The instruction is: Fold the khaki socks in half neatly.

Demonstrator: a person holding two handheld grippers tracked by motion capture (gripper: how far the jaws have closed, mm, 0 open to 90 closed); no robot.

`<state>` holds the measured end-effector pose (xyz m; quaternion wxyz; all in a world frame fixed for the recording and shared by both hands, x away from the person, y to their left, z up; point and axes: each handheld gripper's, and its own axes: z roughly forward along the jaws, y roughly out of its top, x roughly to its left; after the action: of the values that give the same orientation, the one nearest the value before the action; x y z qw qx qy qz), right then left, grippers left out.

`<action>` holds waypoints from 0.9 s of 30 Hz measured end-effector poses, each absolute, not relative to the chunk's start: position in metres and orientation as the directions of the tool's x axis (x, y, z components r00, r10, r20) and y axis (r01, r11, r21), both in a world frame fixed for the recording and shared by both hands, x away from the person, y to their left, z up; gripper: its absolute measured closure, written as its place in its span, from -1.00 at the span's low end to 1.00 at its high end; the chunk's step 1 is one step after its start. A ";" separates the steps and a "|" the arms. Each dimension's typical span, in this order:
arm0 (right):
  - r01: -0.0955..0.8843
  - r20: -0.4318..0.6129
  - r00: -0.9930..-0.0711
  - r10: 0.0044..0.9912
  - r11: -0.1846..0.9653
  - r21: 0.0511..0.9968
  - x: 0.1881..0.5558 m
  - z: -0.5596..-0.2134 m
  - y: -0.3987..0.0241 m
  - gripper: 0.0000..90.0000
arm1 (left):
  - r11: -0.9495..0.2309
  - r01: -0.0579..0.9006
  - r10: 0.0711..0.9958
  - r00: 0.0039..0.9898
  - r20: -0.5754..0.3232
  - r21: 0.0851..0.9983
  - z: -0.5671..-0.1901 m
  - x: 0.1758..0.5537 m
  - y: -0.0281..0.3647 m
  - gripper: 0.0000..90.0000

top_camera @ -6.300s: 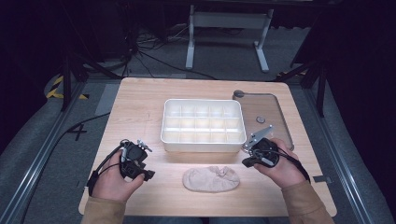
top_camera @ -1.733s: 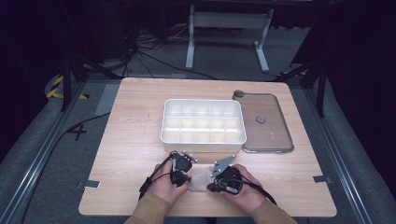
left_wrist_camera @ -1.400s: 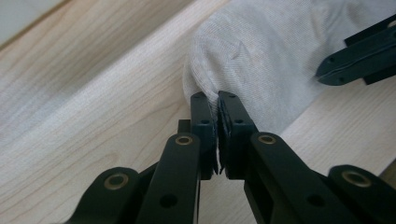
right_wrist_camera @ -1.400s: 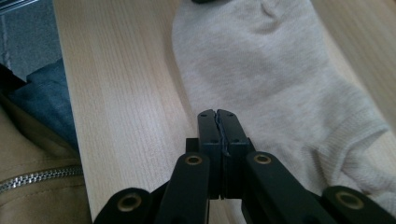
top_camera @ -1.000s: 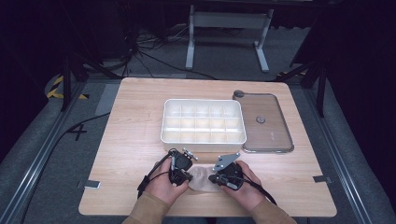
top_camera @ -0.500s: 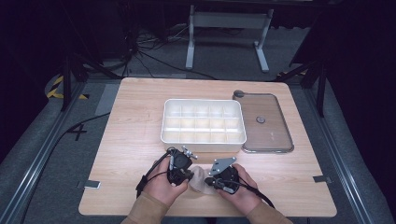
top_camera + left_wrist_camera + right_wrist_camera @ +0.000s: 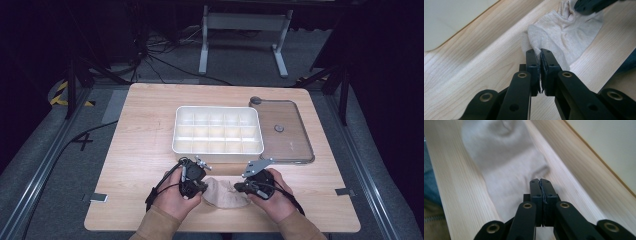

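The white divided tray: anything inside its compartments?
The white divided tray shows bare compartments in the high view. The near row's floor is partly hidden by the front wall. The sock lies outside, on the table.

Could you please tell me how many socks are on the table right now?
1: a beige sock lies at the table's near edge, between the left gripper and the right gripper. A second one folded inside it could be hidden.

left gripper (image 7: 540, 53) has its jaws pinched tight on a fold of the beige sock (image 7: 566, 32), which lies crumpled on the wooden table (image 7: 474, 62). Other gripper's black tip (image 7: 589, 5) sits on the sock's far end.
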<state>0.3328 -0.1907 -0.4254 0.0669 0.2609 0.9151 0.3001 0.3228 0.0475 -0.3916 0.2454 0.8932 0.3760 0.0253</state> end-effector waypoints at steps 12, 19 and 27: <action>0.464 0.044 -0.856 0.515 0.728 0.504 0.327 -0.438 -0.200 1.00 | -0.600 0.654 0.679 0.721 -0.137 0.461 -0.388 0.322 0.045 0.90; 0.441 0.052 -0.869 0.491 0.724 0.530 0.323 -0.441 -0.189 1.00 | -0.599 0.639 0.672 0.729 -0.131 0.483 -0.386 0.320 0.043 0.90; 0.430 0.056 -0.875 0.480 0.720 0.545 0.320 -0.443 -0.181 1.00 | -0.604 0.631 0.665 0.736 -0.128 0.487 -0.384 0.317 0.037 0.90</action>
<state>0.3199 -0.1814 -0.4427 0.0448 0.2457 0.9261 0.2826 0.3171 0.0370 -0.3840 0.2588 0.8949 0.3620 0.0330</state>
